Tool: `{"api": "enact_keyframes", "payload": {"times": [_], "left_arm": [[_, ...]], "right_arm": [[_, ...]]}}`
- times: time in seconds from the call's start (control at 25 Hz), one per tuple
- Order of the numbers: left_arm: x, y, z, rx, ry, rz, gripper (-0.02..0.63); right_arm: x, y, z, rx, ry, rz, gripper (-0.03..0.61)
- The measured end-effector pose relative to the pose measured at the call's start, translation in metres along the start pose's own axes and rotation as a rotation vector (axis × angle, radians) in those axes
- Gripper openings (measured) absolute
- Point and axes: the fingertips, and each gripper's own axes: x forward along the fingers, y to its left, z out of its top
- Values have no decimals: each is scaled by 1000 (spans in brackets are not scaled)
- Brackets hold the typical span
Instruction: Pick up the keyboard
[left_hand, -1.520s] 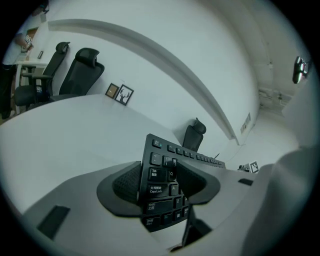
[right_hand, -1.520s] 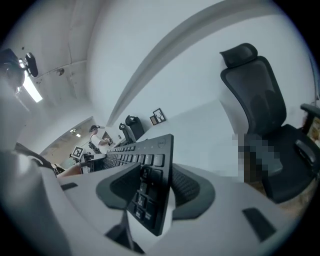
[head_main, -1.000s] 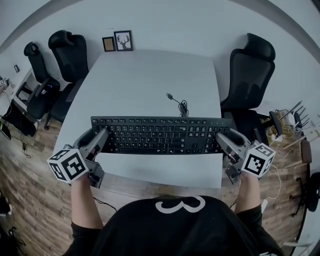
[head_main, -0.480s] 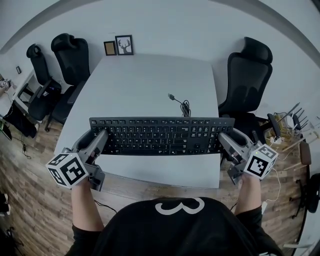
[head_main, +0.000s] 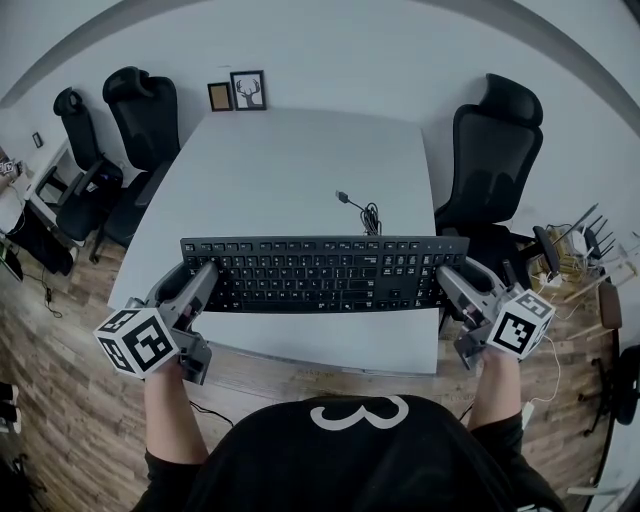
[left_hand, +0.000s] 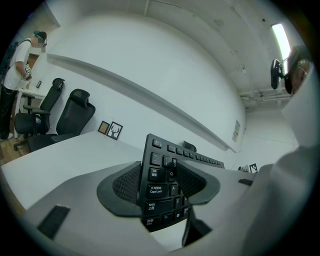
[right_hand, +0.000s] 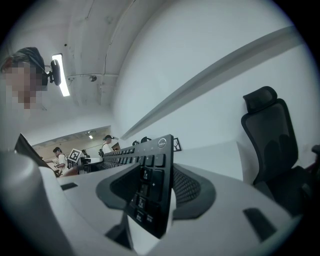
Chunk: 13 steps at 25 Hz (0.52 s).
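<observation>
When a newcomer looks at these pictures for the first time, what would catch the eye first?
A long black keyboard spans the near part of the white table. The left hand-held gripper and the right hand-held gripper each clamp one end of it. A black office chair stands at the table's right side.

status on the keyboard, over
Left gripper shut on keyboard, left end; right gripper shut on right end. Keyboard level, at front edge of table. Cable lies loose behind it.
</observation>
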Motion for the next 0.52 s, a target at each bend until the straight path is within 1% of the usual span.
{"api": "enact_keyframes", "payload": {"times": [0.52], "left_arm": [[4,4,-3,-12,9,-7,222]], "right_arm": [[2,-1,-2,2,2,-9,186]]}}
